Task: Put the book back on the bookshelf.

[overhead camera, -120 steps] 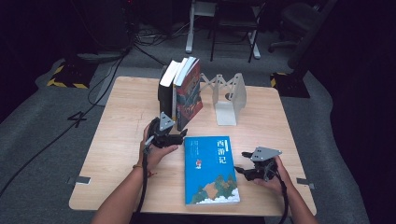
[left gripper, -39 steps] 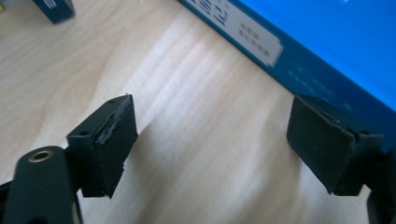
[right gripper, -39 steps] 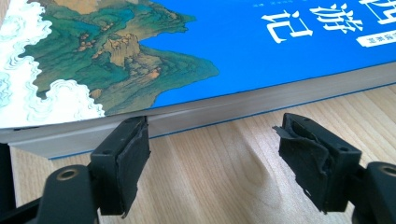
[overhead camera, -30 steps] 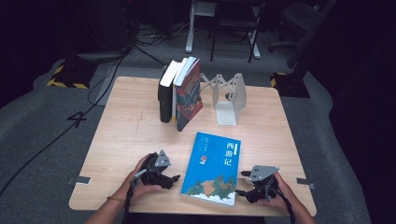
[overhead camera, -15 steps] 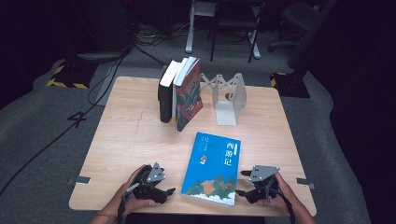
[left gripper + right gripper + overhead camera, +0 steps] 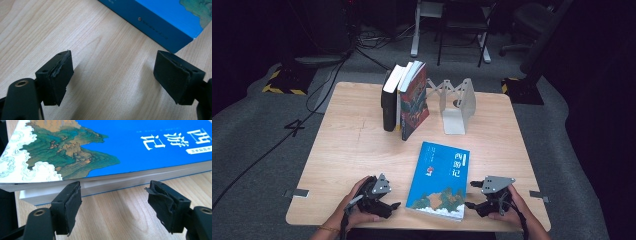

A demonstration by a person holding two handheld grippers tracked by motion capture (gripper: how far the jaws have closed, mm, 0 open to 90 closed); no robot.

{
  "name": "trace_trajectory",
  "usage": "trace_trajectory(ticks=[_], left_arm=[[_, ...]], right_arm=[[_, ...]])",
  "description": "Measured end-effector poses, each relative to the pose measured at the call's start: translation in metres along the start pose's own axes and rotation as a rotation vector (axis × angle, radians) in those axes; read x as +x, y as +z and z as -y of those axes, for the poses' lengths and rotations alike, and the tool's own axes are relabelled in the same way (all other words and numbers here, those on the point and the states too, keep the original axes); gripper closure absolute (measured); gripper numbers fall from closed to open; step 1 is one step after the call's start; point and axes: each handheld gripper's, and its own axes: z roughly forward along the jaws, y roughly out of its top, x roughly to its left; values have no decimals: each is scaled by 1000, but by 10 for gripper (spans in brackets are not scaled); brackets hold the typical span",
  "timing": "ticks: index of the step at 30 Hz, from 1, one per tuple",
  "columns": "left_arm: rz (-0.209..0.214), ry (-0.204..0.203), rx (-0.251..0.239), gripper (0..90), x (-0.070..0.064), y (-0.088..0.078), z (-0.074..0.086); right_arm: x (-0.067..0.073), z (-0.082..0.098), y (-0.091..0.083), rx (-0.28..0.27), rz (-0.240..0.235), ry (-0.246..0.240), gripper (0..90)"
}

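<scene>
One wooden table (image 6: 357, 145), light grain, set on grey carpet. One blue book (image 6: 439, 180), lying flat with its cover up near the front edge of the table, between the two hands; the cover carries white characters and a painted landscape of green hills and white waves. In the right gripper view the blue book (image 6: 140, 147) shows its page edge, with the front cover lifted a little off the pages at the near corner. Three further books (image 6: 404, 102) stand upright in a row toward the back of the table, the outer one with a red patterned cover leaning slightly. One white metal bookend (image 6: 457, 107), just to the right of that row and apart from it. Two grippers, each in a person's hand. Left gripper (image 6: 387, 206): low over the table at the book's left, jaws wide apart with only bare wood between them, the book's blue spine (image 6: 150, 23) lying beyond the tips. Right gripper (image 6: 472, 197): at the book's right edge, jaws wide apart, level with the page edge and close to it, nothing gripped. Several black cables (image 6: 337, 75) on the floor behind.
</scene>
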Motion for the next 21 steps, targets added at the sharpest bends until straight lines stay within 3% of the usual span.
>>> trace_trajectory(ticks=[5, 13, 14, 17, 21], left_arm=[[9, 20, -4, 192, -5, -2, -3], [48, 80, -74, 201, -23, -11, -17], [58, 95, -90, 201, -29, -12, -23], [81, 92, -107, 204, -34, -13, -30], [99, 143, -99, 207, -53, -6, -45]], right_arm=[[0, -4, -4, -44, 12, 20, 269], [3, -13, -6, -75, 51, 26, 269], [3, -15, -7, -84, 55, 33, 269], [3, -17, -8, -91, 61, 33, 269], [4, -21, -9, -114, 75, 44, 269]])
